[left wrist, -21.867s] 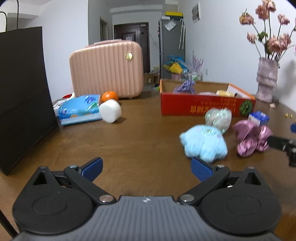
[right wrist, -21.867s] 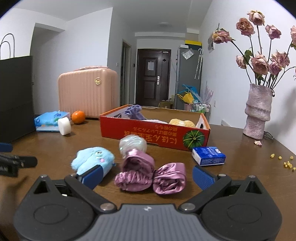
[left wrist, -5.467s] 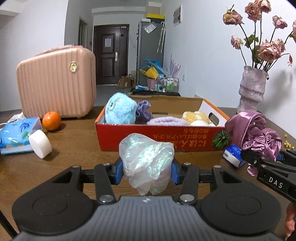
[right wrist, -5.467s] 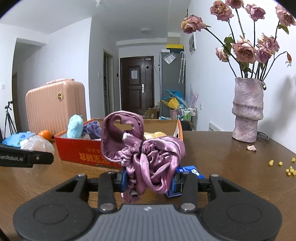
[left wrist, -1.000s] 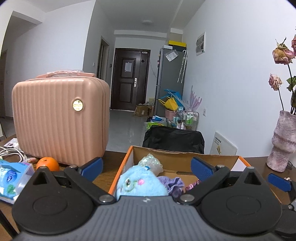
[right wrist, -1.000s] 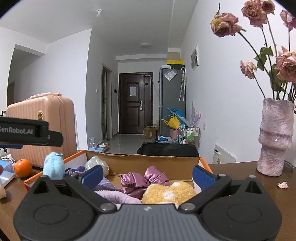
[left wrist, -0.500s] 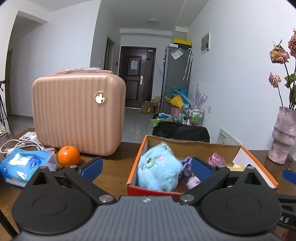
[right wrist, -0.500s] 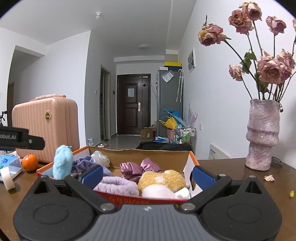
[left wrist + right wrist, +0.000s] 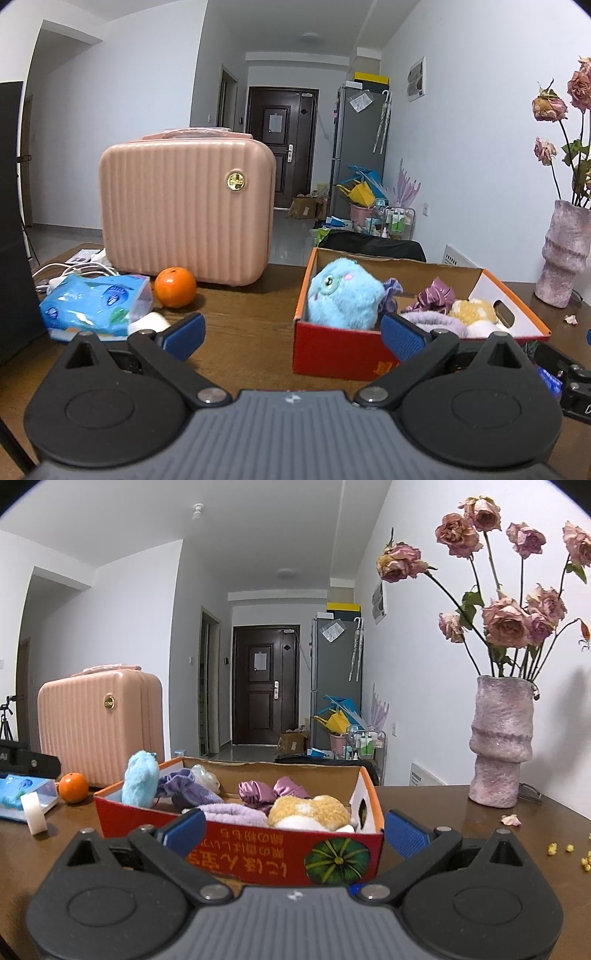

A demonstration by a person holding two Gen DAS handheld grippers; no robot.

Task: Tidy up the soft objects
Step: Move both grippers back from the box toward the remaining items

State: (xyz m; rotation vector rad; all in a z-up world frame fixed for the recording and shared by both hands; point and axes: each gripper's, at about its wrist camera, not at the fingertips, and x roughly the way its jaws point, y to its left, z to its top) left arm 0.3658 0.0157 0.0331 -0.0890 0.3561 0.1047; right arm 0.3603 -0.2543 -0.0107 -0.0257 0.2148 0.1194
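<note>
Left gripper (image 9: 291, 336): jaws wide apart, nothing between the blue pads, held above the table (image 9: 243, 321) short of the box (image 9: 332, 347). Right gripper (image 9: 295, 830): also spread wide and empty, facing the long red side of the box (image 9: 258, 853).

Box sits on the brown table, open top, cardboard inside. Contents, all within its walls:
- blue plush (image 9: 345, 295) at the left end, upright, leaning on the near wall; in the right view it (image 9: 139, 779) sticks up above the rim.
- purple scrunchie (image 9: 181, 786) just beside the plush.
- clear iridescent ball (image 9: 205, 775) behind the scrunchie, against the back wall.
- satin bonnet (image 9: 273, 790), pinkish purple, mid-box toward the back.
- lavender roll (image 9: 232, 814) along the near wall.
- yellow plush (image 9: 308, 810) at the right end, touching the roll.

Outside the box, left of it: orange (image 9: 175, 287), tissue pack (image 9: 98, 306), white roll (image 9: 149, 323), pink case (image 9: 186, 210) behind them. Black bag (image 9: 14, 221) at far left. Vase (image 9: 500, 742) with dried roses stands to the right, well apart from the box. Petal (image 9: 511, 819) and yellow crumbs (image 9: 570, 853) lie on the table near the vase.
</note>
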